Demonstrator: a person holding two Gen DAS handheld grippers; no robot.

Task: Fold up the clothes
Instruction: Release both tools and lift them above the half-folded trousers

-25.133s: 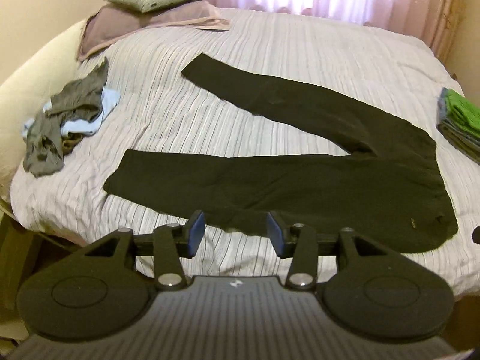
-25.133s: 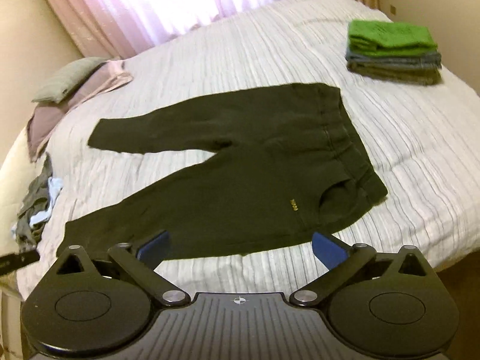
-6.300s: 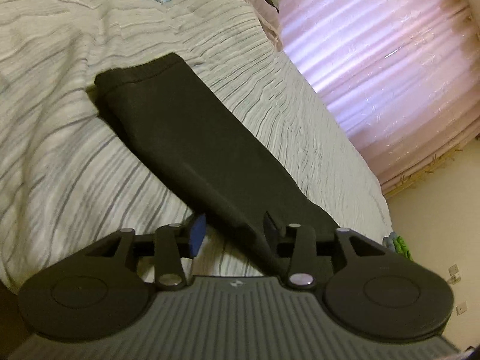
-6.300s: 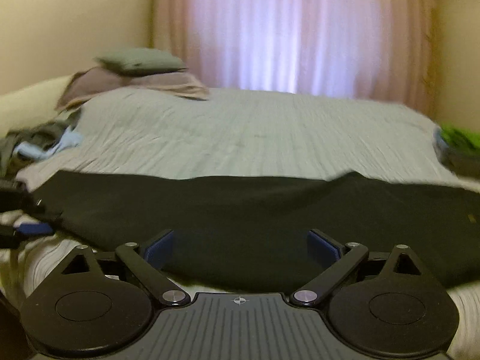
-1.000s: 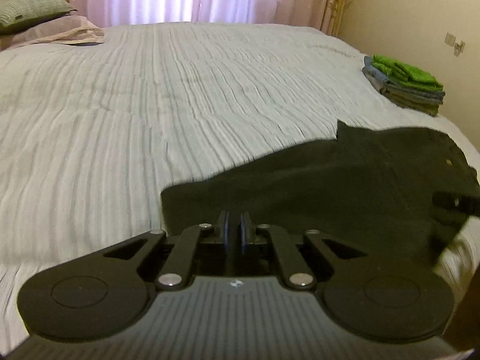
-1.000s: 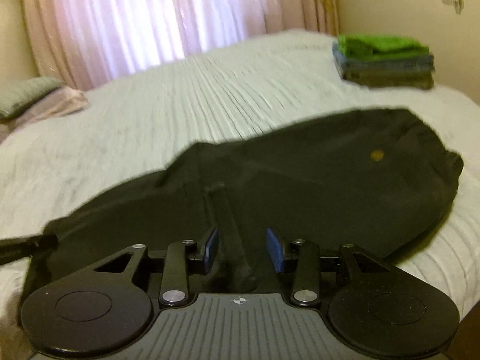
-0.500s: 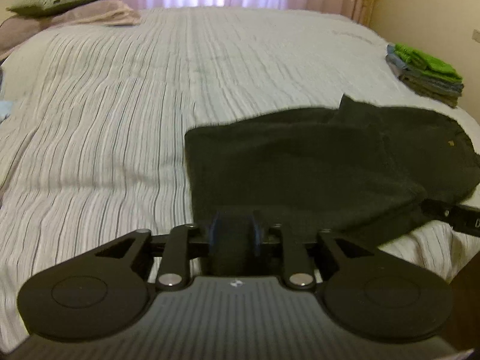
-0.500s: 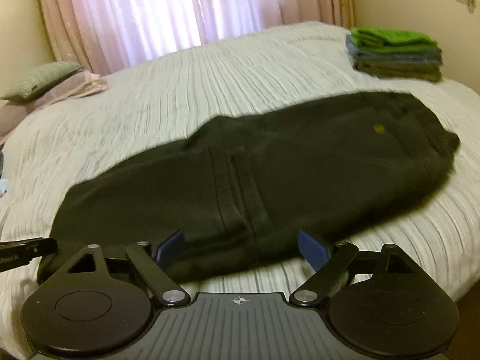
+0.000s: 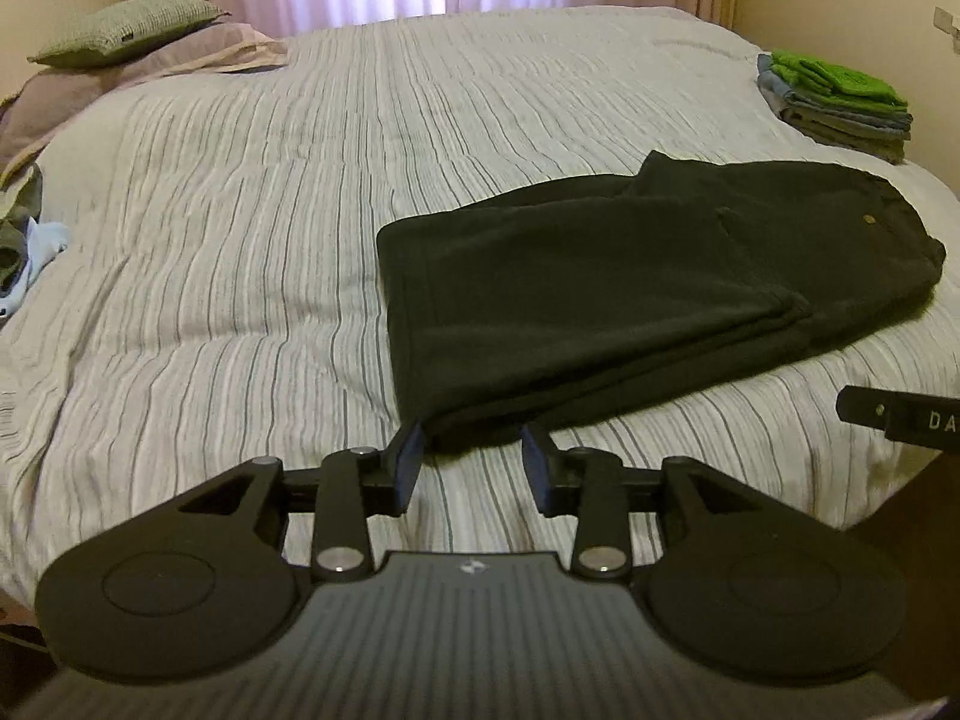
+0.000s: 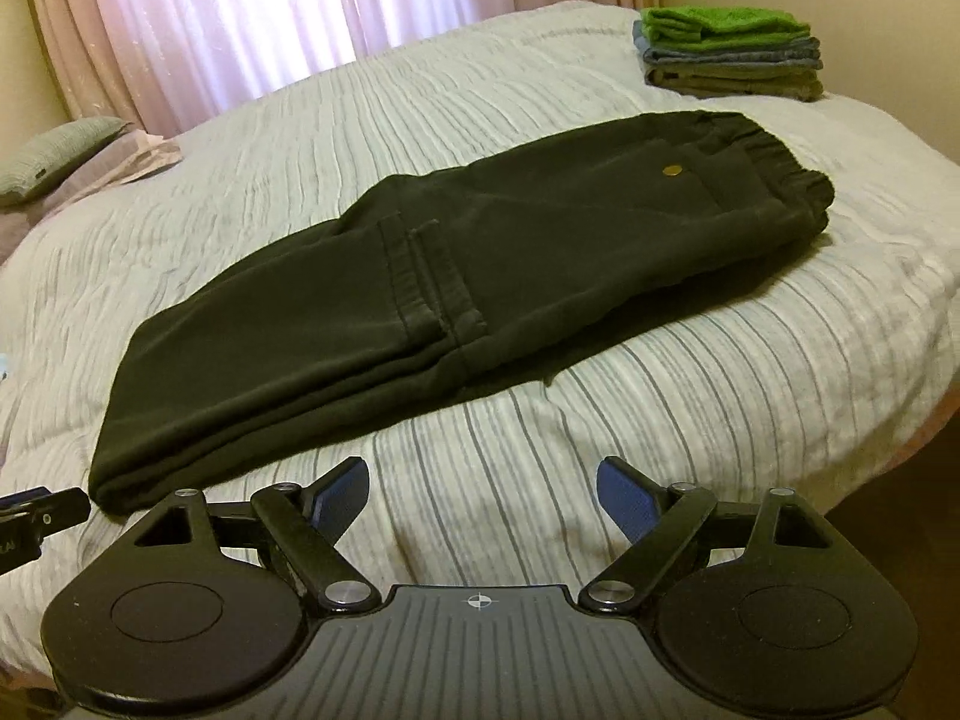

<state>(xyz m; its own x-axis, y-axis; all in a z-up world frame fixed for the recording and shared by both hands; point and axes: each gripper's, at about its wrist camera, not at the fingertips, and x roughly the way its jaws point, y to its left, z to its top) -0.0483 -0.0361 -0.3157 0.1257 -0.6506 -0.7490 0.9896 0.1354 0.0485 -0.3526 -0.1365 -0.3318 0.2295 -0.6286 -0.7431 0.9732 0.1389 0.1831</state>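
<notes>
Dark trousers [image 9: 600, 294] lie on the striped bed, the legs laid together and doubled back toward the waist; the leg hems [image 10: 432, 276] rest across the middle and the elastic waistband [image 10: 774, 162] is at the right end. My left gripper [image 9: 474, 459] is open just short of the folded left end, with nothing between its fingers. My right gripper [image 10: 483, 495] hangs wide open and empty over bare bedding in front of the trousers. An edge of the right gripper [image 9: 900, 414] shows in the left wrist view, and of the left gripper [image 10: 36, 510] in the right wrist view.
A stack of folded clothes [image 10: 729, 51] with a green piece on top sits at the bed's far right corner. Pillows [image 9: 126, 30] lie at the far left, and a heap of unfolded clothes [image 9: 18, 240] at the left edge. Curtains [image 10: 288, 12] hang behind.
My left gripper has opened and let go of the trouser fold it held, and drawn back a little. The right gripper, open half a second ago, has backed off; the trousers lie flat.
</notes>
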